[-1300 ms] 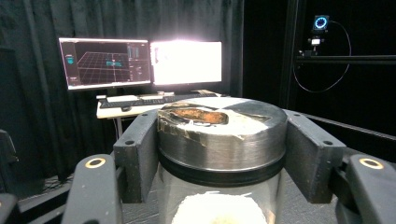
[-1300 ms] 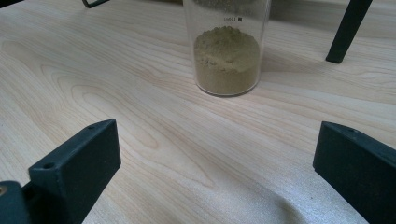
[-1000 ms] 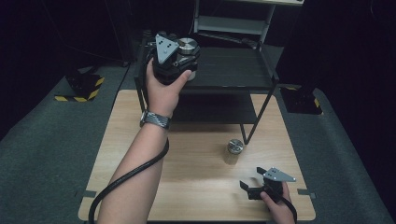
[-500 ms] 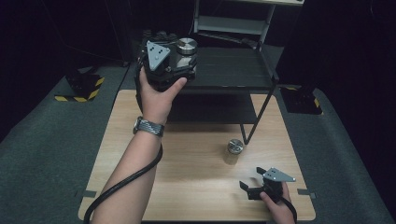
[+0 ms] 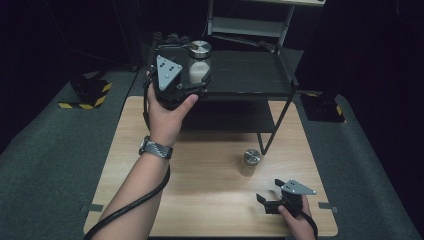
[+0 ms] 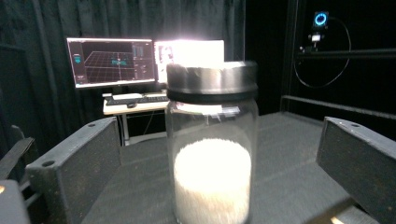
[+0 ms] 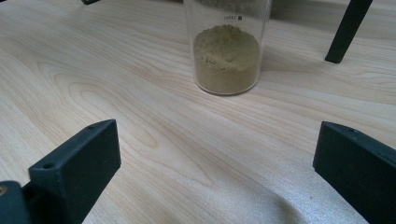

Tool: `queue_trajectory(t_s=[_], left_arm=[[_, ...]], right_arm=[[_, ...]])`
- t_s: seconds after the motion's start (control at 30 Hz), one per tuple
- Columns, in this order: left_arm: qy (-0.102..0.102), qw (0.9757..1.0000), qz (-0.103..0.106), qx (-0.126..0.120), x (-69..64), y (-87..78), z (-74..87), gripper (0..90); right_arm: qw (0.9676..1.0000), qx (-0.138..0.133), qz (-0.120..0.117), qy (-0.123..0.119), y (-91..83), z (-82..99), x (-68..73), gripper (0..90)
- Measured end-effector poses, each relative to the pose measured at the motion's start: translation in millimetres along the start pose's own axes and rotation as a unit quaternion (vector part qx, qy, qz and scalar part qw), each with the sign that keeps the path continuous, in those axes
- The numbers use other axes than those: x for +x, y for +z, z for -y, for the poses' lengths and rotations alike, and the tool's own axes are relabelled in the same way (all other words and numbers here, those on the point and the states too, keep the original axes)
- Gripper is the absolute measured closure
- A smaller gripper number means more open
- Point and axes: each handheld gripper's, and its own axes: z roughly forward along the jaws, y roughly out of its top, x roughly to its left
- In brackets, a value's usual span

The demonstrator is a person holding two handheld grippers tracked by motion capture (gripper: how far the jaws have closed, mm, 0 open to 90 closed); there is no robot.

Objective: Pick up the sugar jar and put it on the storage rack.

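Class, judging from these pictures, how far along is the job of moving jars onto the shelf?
Done: the white-powder jar stands on the shelf. In hand: the left gripper has just opened, jar between its fingers untouched. Left: the brown-powder jar waits on the table, before the open right gripper.

I stand at a wood table (image 5: 150, 150) with a black rack (image 5: 250, 70) on it. The floor (image 5: 50, 170) is grey carpet. Dark curtains (image 6: 42, 18) hang all around. Far back, two screens (image 6: 111, 61) glow on a desk (image 6: 135, 105).
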Motion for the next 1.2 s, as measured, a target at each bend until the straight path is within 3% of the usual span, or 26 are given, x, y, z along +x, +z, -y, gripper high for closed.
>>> queue_trajectory(t_s=[0.27, 0.53, 0.87, 1.2], left_arm=[[-0.014, 0.9998, 0.011, 0.006, -0.3, -19.7, 18.6, 0.6], [-0.009, 0.9997, 0.021, 0.007, -1.6, -42.7, 38.4, 0.6], [-0.009, 0.9992, 0.03, 0.024, -2.8, -66.9, 73.7, 0.6], [-0.027, 0.9976, 0.038, 0.051, -2.5, -89.5, 113.3, 0.6]], right_arm=[[1.0, 0.0, 0.0, 0.0, -0.1, -0.1, 0.7, 0.5], [1.0, 0.0, 0.001, -0.003, 0.0, -0.1, 1.2, 0.5], [1.0, 0.001, 0.002, -0.005, 0.4, -0.5, 1.7, 0.5], [1.0, 0.003, 0.002, -0.004, 0.7, -1.2, 2.1, 0.5]])
